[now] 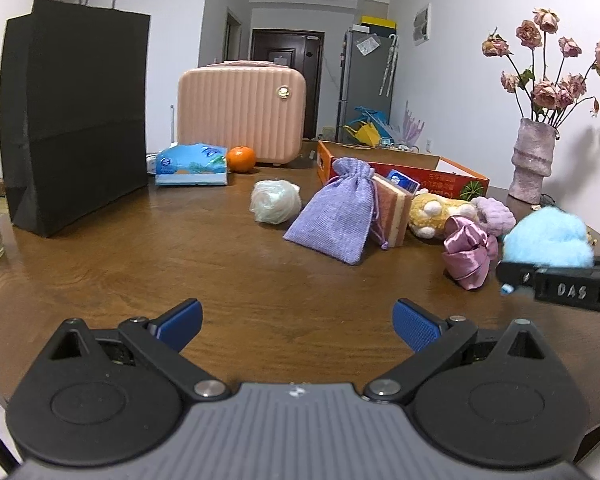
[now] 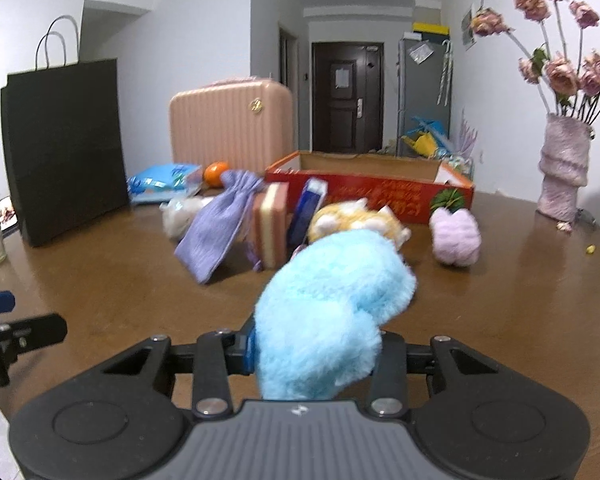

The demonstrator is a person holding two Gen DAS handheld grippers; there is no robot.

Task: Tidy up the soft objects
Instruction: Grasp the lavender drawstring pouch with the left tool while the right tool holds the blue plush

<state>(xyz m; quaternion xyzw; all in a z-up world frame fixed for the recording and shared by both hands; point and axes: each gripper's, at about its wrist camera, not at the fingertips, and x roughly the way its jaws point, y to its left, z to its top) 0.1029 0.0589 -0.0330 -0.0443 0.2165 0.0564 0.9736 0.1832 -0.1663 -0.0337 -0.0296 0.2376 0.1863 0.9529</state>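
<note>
Soft things lay gathered on the brown tabletop point(image 1: 220, 264), and the red cardboard box point(image 2: 364, 194) with its open top served as the landmark for all of them. Well to the left of the box stood the tall black paper bag point(image 1: 76, 120), the largest thing there, and behind the box's left end the pink ribbed case point(image 1: 240, 112). Off to the right of the box stood a pale vase point(image 2: 562, 172) of dried roses. Left of the box lay a blue tissue pack point(image 1: 190, 164) with an orange point(image 1: 241, 159) just beside it.

In front of the box the soft things crowded close. A lilac drawstring pouch point(image 1: 336, 212) leaned against a striped sponge block point(image 1: 392, 212); left of the pouch sat a whitish crumpled ball point(image 1: 274, 202). A yellow plush toy point(image 1: 436, 210) lay against the box's front, a pale purple fluffy piece point(image 2: 456, 238) to its right, and a shiny pink satin scrunchie point(image 1: 468, 254) nearer the camera.

Nearest of all, in front of the box and raised above the tabletop, the fluffy light blue piece point(image 2: 328, 312) was clamped in the right tongs point(image 2: 314, 354), whose jaws had drawn in on it from both sides; the plush bulged out above them. The right tongs pointed toward the box, tilted somewhat downward. In the left view the same blue piece point(image 1: 548, 240) showed above the black finger of those tongs.

The left tongs point(image 1: 298, 324) stood wide apart with nothing between their blue pads point(image 1: 414, 326), low over bare tabletop well in front of the box, tilted down.
</note>
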